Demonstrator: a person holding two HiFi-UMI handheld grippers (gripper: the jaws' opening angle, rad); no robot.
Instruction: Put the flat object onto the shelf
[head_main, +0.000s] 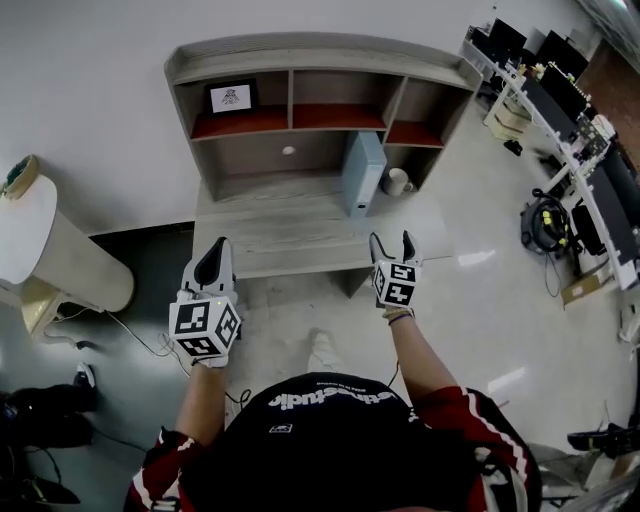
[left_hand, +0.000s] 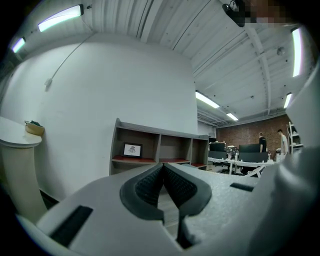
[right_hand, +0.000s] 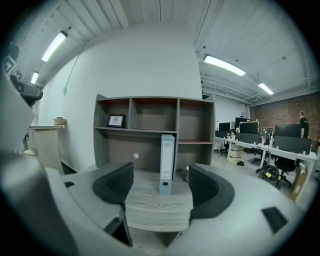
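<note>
Nearest is the person's dark shirt (head_main: 330, 440), with both grippers held out ahead of it, well short of the shelves. The left gripper (head_main: 216, 250) has its jaws pressed together with nothing between them. The right gripper (head_main: 391, 243) has its jaws apart and empty.

On the shelf unit (head_main: 300, 60), a small framed picture (head_main: 231, 97) stands in the left compartment; the middle and right ones look bare. The flat object, a pale blue binder (right_hand: 167, 162), stands upright on the counter (head_main: 280, 240) below the shelves, right of centre, with a mug (head_main: 397, 181) just beside it at right.

The binder is probably stiff, light and smooth-covered, and likely to tip on its narrow foot. Clamping across the two covers, high on the spine, seems the soundest hold.
</note>
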